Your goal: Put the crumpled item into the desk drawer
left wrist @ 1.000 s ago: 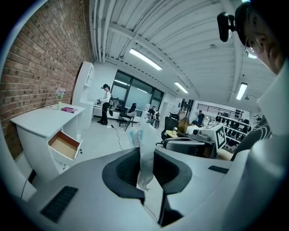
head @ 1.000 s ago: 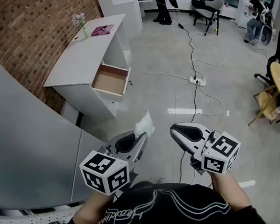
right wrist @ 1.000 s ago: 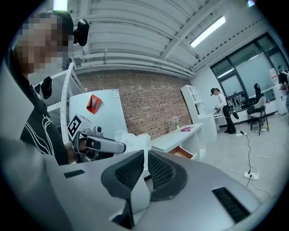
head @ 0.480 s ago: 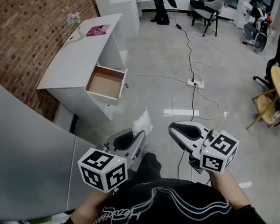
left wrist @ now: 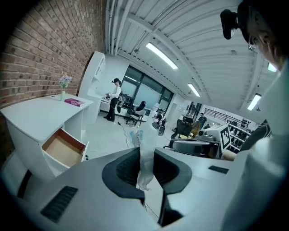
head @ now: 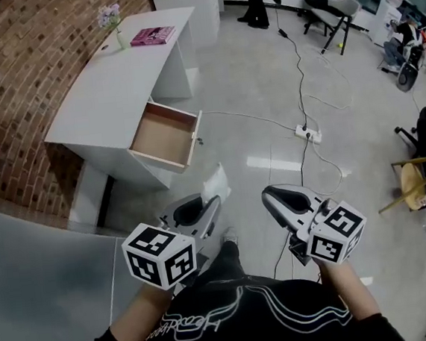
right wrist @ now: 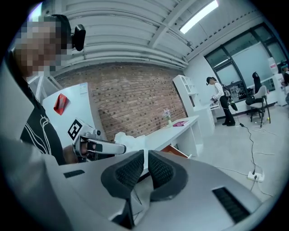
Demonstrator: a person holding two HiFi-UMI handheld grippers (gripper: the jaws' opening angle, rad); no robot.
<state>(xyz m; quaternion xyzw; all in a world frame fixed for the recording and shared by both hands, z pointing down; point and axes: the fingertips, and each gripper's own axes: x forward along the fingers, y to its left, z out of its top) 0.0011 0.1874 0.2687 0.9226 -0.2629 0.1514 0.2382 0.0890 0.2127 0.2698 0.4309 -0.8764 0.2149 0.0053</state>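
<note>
A crumpled white item (head: 216, 181) sticks up from my left gripper (head: 214, 202), which is shut on it; in the left gripper view the crumpled white item (left wrist: 145, 153) stands between the dark pads. My right gripper (head: 267, 195) is beside it at the right, shut and holding nothing; the right gripper view shows its pads (right wrist: 160, 169) nearly touching. Ahead and to the left stands the white desk (head: 107, 86) with its drawer (head: 166, 137) pulled open, its wooden inside bare. Both grippers are over the floor, well short of the drawer (left wrist: 63, 149).
On the desk are a pink book (head: 153, 35) and a small flower vase (head: 114, 25). A power strip (head: 305, 131) and cables cross the floor ahead. A grey curved partition (head: 38, 295) rises at the near left, a brick wall (head: 8, 66) behind the desk, chairs (head: 416, 180) at the right.
The desk and open drawer have come nearer and lower in the head view. The grey partition has slid back to the left. Both grippers keep their poses, the left still shut on the item.
</note>
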